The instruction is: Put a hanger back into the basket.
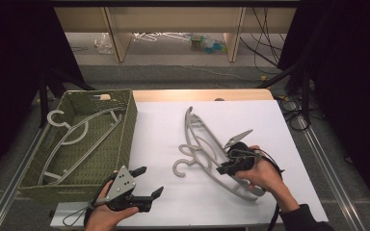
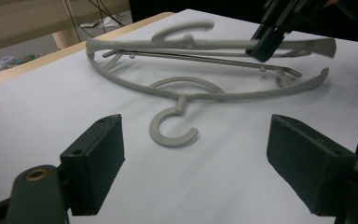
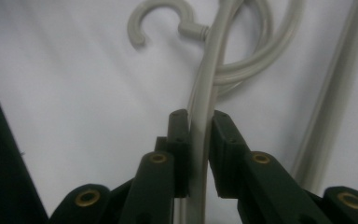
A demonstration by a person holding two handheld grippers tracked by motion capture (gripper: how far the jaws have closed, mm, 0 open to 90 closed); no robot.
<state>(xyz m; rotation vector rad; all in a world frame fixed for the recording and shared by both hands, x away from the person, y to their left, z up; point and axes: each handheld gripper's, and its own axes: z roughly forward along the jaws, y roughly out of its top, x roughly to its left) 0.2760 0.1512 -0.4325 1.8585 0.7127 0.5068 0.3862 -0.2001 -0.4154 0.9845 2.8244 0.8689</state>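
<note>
On the white tabletop (image 1: 173,202), right of centre, lie two grey plastic clothes hangers, one stacked partly over the other. Each has a curved shoulder bar, a thin straight crossbar and an open C-shaped hook. The lower hanger (image 1: 192,144) lies flat, its hook (image 2: 172,130) pointing toward the person's edge of the table. The upper hanger (image 2: 205,44) is tilted, with one end raised clear of the surface.

The right gripper (image 1: 226,166) grips the upper hanger on its shoulder bar; in the right gripper view, both black pads (image 3: 179,154) press against the pale bar (image 3: 200,140) from either side. The person's right hand (image 1: 265,175) holds this gripper low over the table.

The left gripper (image 1: 149,185) hovers near the table's front edge, well apart from both hangers. Its jaws are spread wide with nothing between them.

At the left side of the table stands a green woven basket (image 1: 125,125) containing another grey hanger (image 1: 77,139), lying flat on its floor.
</note>
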